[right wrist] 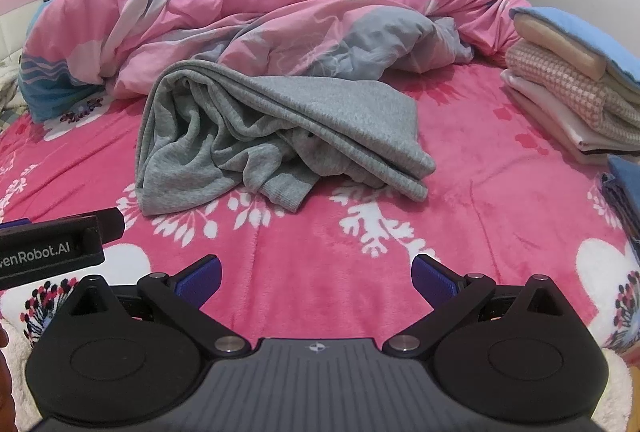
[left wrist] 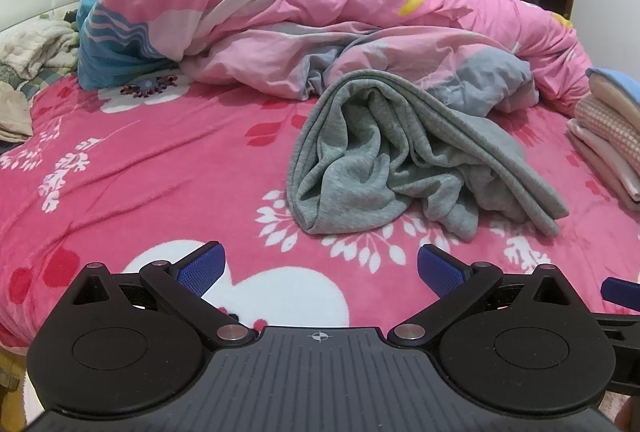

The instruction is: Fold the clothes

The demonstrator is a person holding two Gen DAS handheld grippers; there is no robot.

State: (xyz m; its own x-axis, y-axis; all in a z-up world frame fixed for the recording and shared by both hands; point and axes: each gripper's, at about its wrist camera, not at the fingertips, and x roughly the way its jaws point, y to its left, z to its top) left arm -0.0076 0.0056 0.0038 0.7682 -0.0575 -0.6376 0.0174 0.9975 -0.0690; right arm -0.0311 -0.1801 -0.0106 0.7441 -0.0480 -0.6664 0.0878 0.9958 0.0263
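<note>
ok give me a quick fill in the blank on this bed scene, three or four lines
1. The crumpled garment lying on the pink blanket is ____ in colour.
2. Both the left gripper and the right gripper have their jaws ____.
3. The stack of folded clothes sits to the ____ of the crumpled garment in the right wrist view.
4. Neither gripper is ____ the garment yet.

Missing words: grey; open; right; touching

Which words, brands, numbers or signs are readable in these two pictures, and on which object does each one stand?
"enRobot.AI": white letters on the black body of the left gripper, seen in the right wrist view; the start of the word is cut off by the picture edge.
A small cross-in-circle sign, no letters: on the grey body behind the tongs of each gripper.
No other text is visible on the grey garment or the bedding.
</note>
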